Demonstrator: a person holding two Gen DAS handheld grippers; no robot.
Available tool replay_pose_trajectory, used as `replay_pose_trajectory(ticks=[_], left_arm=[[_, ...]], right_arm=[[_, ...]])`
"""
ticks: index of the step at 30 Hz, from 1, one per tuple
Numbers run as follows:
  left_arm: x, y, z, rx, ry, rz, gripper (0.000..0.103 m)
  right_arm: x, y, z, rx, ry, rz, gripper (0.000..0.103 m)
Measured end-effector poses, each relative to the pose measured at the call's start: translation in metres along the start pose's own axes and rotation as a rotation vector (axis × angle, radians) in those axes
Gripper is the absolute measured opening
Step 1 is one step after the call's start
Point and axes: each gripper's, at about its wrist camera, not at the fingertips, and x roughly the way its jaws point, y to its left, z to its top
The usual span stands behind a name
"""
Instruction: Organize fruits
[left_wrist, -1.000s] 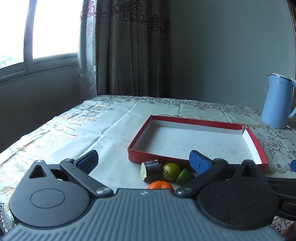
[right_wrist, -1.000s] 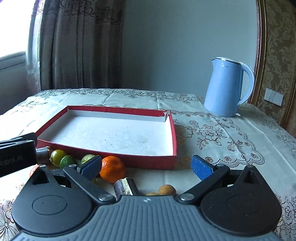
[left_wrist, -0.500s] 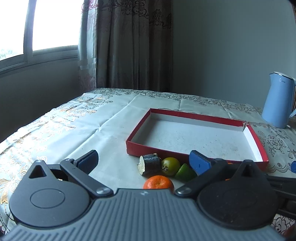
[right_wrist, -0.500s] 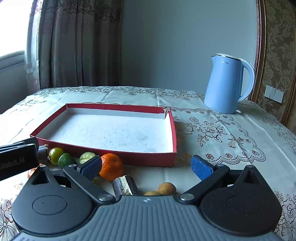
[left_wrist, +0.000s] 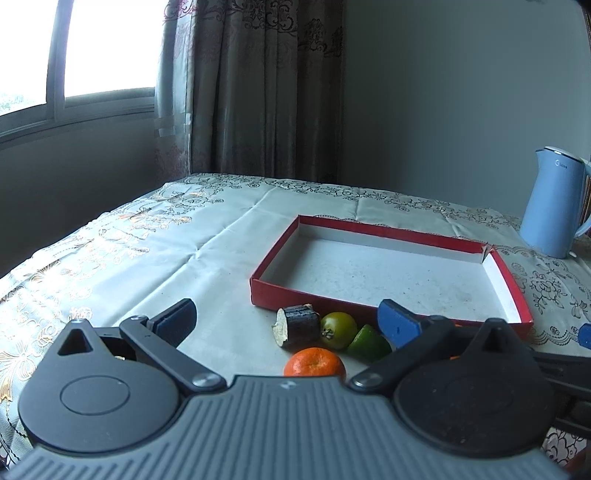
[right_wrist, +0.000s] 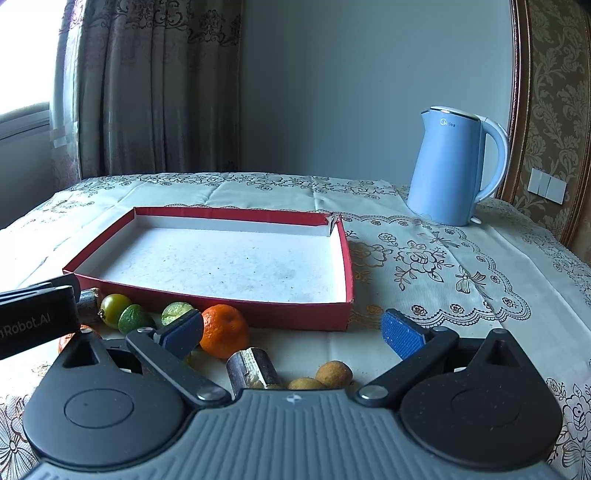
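Both views have been pulled back and up a bit since a second ago, so more fruit is seen in front of the red box (right_wrist: 207, 299). The left tool (left_wrist: 286, 319) and right tool (right_wrist: 291, 332) are both spread wide, nothing held. The orange (right_wrist: 223, 330) is parked just beside the box wall on the surface (right_wrist: 424, 266). It's probably light, slightly squishy and rolly, so it's best pinched gently across the middle.

Left gripper (left_wrist: 286, 321) and right gripper (right_wrist: 291, 332) hover level, fingers spread wide.

Kettle (left_wrist: 554, 206) cut by right edge
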Motion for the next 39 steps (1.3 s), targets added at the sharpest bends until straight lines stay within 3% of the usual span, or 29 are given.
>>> replay_pose_trajectory(ticks=[22,29,33,39], left_arm=[[0.009,0.01,-0.009,0.018,0.006,0.018,0.103],[0.013,0.029,-0.018,0.053,-0.04,0.048,0.103],[0.025,0.046,-0.022,0.018,-0.01,0.062,0.103],[0.038,0.059,-0.029,-0.018,0.02,0.062,0.103]], right_arm=[[-0.006,-0.022,-0.009,0.039,-0.071,0.023,0.103],[-0.014,-0.035,-0.025,-0.052,-0.129,0.12,0.103],[-0.021,-0.043,-0.034,-0.118,-0.147,0.201,0.103],[-0.019,-0.041,-0.038,-0.208,-0.124,0.191,0.103]])
